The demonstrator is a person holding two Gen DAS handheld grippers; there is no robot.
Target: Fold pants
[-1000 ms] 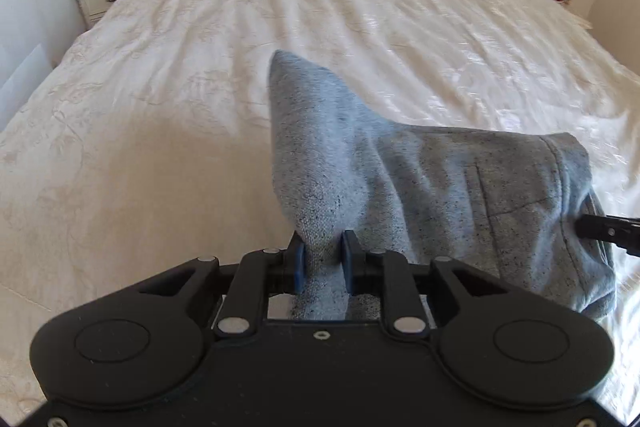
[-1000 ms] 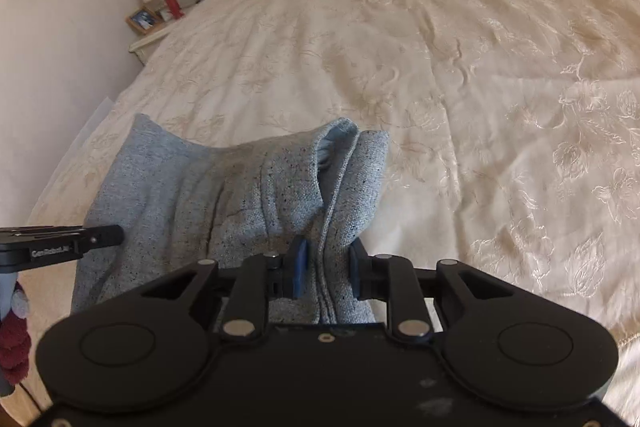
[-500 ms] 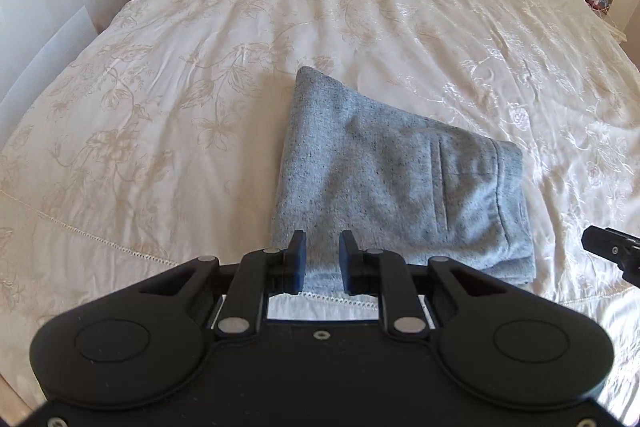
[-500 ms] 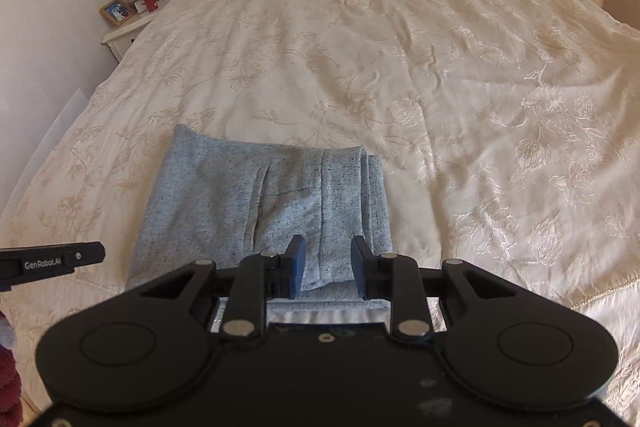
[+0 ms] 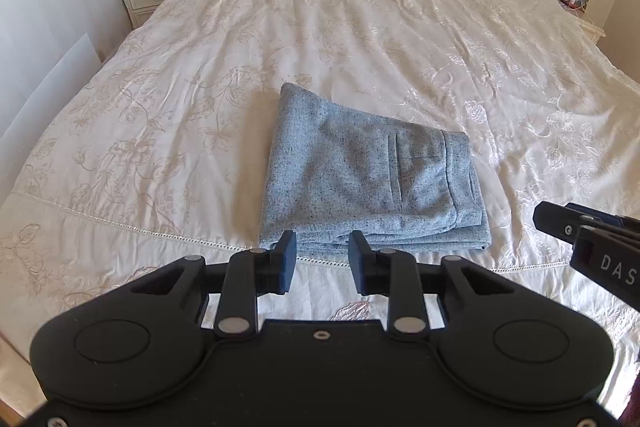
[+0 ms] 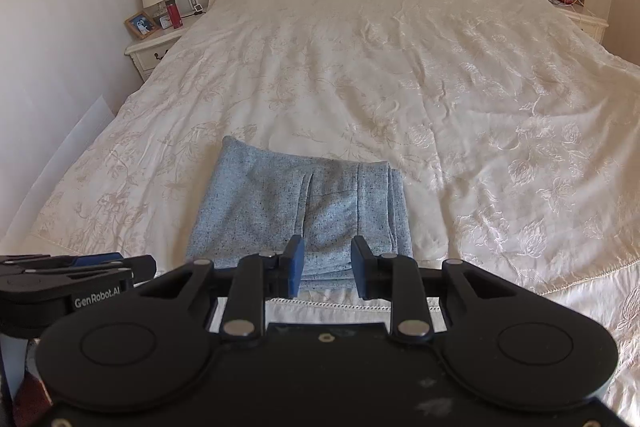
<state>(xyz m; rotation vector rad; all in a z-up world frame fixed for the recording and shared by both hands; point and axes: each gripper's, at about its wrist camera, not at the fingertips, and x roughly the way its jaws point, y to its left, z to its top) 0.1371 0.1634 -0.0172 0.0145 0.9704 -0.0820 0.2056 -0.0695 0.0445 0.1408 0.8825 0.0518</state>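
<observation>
pants (image 5: 368, 179) lay folded flat, a compact grey bundle near the foot edge of the bed (image 5: 360, 27), waistband and back pocket uppermost, stacked layers showing along the near edge. left gripper (image 5: 322, 259) hung above and short of that near edge, jaws apart and widening, nothing between them. right gripper (image 6: 327, 263) hung likewise, jaws spread, pads clear of the cloth, empty. seen from the left wrist, right gripper off to the right of the bundle; from the right wrist, left gripper low at the left.

judged soft and limp, light, a woven flecked cloth with some body: likely to sag and unfold if lifted by a single layer. not slippery, not fragile, though the satin cover beneath probably lets the bundle slide. best taken at the near corners, pinching every layer together, or at the thick waistband side on the right. fold looked done or nearly done; perhaps only smoothing left.
</observation>
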